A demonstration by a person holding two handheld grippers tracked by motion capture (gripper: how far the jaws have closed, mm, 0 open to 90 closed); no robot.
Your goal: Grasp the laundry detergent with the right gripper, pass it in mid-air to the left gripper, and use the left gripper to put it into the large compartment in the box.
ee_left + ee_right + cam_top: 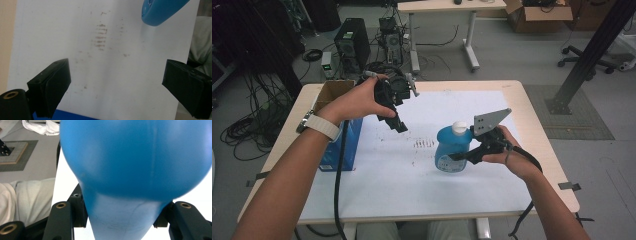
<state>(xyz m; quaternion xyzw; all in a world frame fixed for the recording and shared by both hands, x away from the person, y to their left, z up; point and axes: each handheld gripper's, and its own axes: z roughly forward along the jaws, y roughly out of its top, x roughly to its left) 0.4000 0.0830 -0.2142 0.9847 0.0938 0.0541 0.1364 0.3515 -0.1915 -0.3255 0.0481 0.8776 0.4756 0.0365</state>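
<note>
A blue bottle (pixel 450 150) with a white cap (pixel 459 128) is at the right of the white sheet (pixel 412 190). My right gripper (pixel 463 156) is shut on it from the right side. In the right gripper view the bottle's blue body (pixel 135 157) narrows down between the jaws of my right gripper (pixel 120 222). Its base (pixel 160 12) seems to hang slightly off the sheet. My left gripper (pixel 398 125) hovers over the sheet's far left, pointing down, open with nothing between its fingers. The left gripper view has my left gripper (pixel 116 85) wide apart above the sheet.
A cardboard box (pixel 332 92) with a blue side (pixel 352 137) stands at the table's left edge, just beside my left hand. Brown smudges (pixel 424 144) mark the sheet between the grippers. Cables, a computer tower (pixel 352 42) and another desk lie beyond the table.
</note>
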